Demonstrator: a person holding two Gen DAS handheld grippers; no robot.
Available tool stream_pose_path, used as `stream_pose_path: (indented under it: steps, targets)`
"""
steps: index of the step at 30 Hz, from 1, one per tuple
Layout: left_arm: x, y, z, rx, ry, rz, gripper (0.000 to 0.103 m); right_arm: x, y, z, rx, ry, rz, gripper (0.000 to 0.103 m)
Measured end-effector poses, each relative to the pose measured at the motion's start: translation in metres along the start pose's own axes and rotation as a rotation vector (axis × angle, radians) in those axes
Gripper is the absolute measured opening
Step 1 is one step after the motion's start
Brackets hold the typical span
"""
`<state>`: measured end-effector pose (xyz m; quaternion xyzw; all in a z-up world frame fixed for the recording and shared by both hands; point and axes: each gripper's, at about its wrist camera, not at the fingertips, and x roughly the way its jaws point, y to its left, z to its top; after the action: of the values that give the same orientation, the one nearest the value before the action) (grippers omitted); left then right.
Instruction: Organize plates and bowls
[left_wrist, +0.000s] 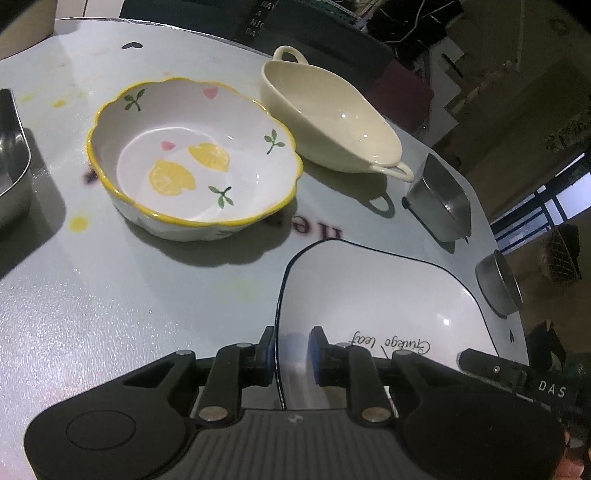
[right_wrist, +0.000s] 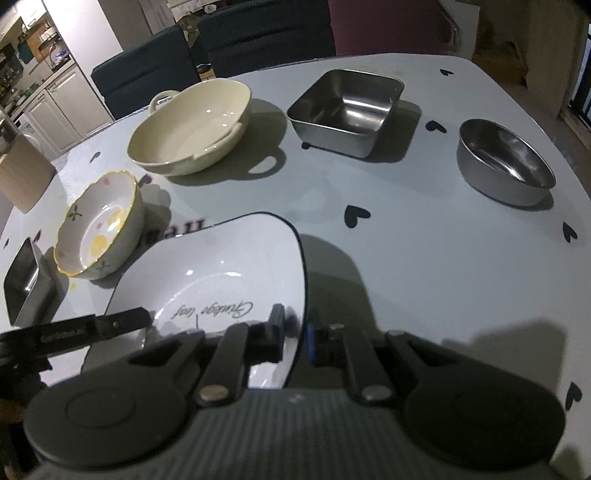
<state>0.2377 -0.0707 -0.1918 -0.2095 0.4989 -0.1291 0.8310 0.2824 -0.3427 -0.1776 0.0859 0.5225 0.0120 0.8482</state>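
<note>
While both tools tilt steeply down at the desk (right_wrist: 406, 229), the left tool (left_wrist: 291, 354) straddles the plate (right_wrist: 207, 273) rim loosely; the right tool (right_wrist: 295, 332) pinches the opposite rim. Beyond the plate sit a lemon bowl (left_wrist: 192, 162) and cream dish (left_wrist: 332, 114).

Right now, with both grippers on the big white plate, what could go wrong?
1. The left gripper has a gap at the rim of the white square plate with the dark edge, so that side may slip.
2. The right gripper pinches only the thin rim, so the plate could tilt.
3. The lemon-patterned scalloped bowl sits close by and could get bumped.
</note>
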Motion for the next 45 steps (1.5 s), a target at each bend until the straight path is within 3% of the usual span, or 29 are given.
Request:
stream_pose_path:
  steps: [17,18,33,38,40,45]
  targets:
    - [-0.015,0.007,-0.002,0.012,0.112,0.046,0.017,-0.003,0.007,-0.001,-0.040,-0.006,-0.026,0.014]
    - [-0.015,0.005,-0.002,0.020,0.113,0.042,0.012,-0.003,0.007,-0.001,-0.040,-0.008,-0.025,0.014]
    - [-0.014,0.001,0.002,0.052,0.065,0.057,0.012,0.003,0.009,0.004,-0.059,-0.016,-0.031,0.015]
    - [-0.013,-0.001,0.002,0.070,0.066,0.064,0.012,0.002,0.024,-0.002,-0.182,-0.026,-0.084,0.018]
    - [-0.013,-0.003,0.001,0.086,0.065,0.060,0.011,0.003,0.022,-0.001,-0.169,-0.012,-0.079,0.018]
    - [-0.014,-0.007,0.001,0.106,0.061,0.053,0.011,0.010,0.020,-0.003,-0.212,0.010,-0.161,0.008]
